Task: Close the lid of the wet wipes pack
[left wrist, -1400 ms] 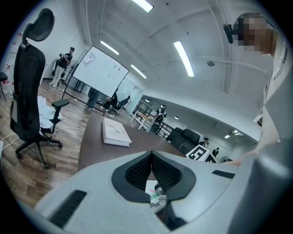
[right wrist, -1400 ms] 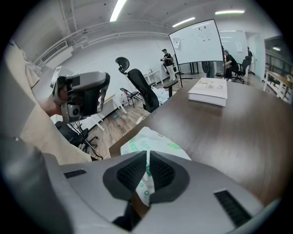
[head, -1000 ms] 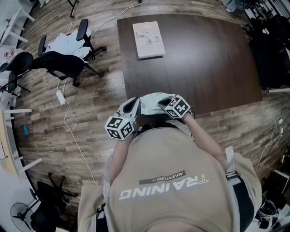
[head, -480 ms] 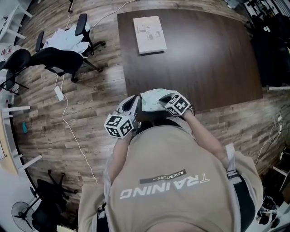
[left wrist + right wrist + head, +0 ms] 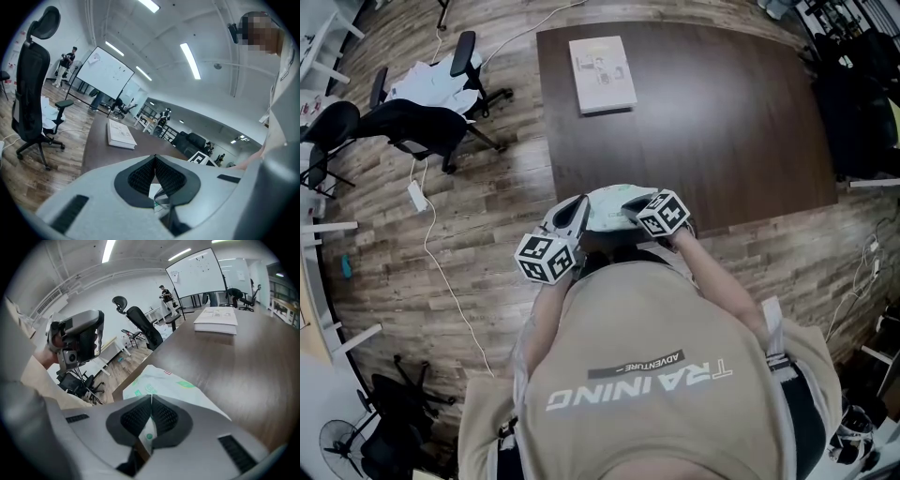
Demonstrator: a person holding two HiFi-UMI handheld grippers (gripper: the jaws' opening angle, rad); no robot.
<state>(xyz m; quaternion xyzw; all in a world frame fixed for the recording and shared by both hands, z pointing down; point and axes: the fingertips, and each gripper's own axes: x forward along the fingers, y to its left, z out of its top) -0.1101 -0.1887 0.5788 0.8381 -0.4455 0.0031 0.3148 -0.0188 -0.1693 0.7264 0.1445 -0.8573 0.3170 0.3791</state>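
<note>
The soft white, green-printed wet wipes pack (image 5: 607, 210) lies at the near edge of the dark brown tabletop (image 5: 722, 122). The left tongs (image 5: 155, 157) and right tongs (image 5: 151, 397) each pinch its film.

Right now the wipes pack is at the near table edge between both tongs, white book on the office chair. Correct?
Not quite: the white book lies on the table, far left part, not the office chair; head view shows it. The wipes pack is at the near edge between left tongs and right tongs.
</note>
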